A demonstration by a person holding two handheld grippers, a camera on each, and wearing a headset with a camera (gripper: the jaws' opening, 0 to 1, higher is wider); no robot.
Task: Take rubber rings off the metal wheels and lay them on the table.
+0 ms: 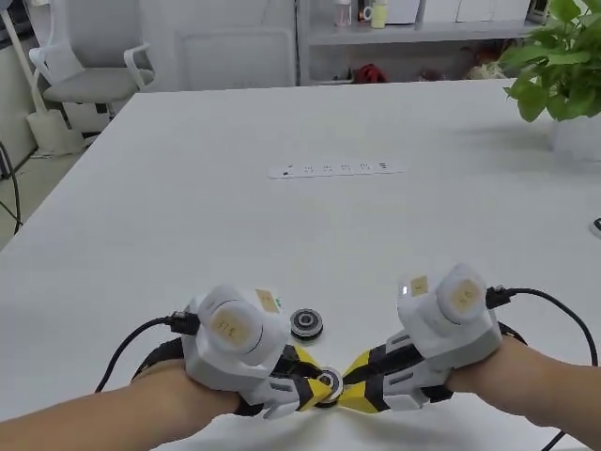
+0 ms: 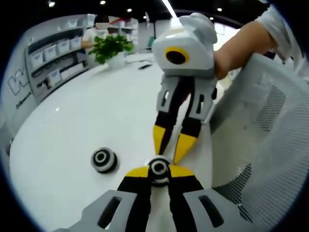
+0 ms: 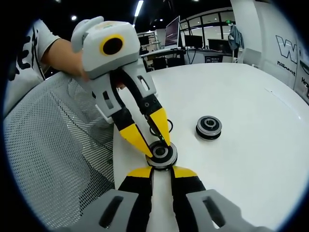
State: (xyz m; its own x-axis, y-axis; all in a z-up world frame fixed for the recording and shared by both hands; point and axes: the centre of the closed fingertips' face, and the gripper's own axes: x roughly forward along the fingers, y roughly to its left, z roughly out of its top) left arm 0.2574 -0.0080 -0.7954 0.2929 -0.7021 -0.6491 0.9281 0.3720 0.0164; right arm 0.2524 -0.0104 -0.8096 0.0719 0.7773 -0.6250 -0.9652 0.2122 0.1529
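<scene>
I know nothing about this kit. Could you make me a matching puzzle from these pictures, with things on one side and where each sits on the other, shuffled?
Things
1. potted plant
2. socket strip
3. loose wheel
4. second wheel

Places
A. between the yellow tips of the left gripper and the right gripper
B. middle of the table
C. alone on the table, just beyond the grippers
D. far right of the table

Pairs: 1-D, 2-B, 3-C, 4-A.
</scene>
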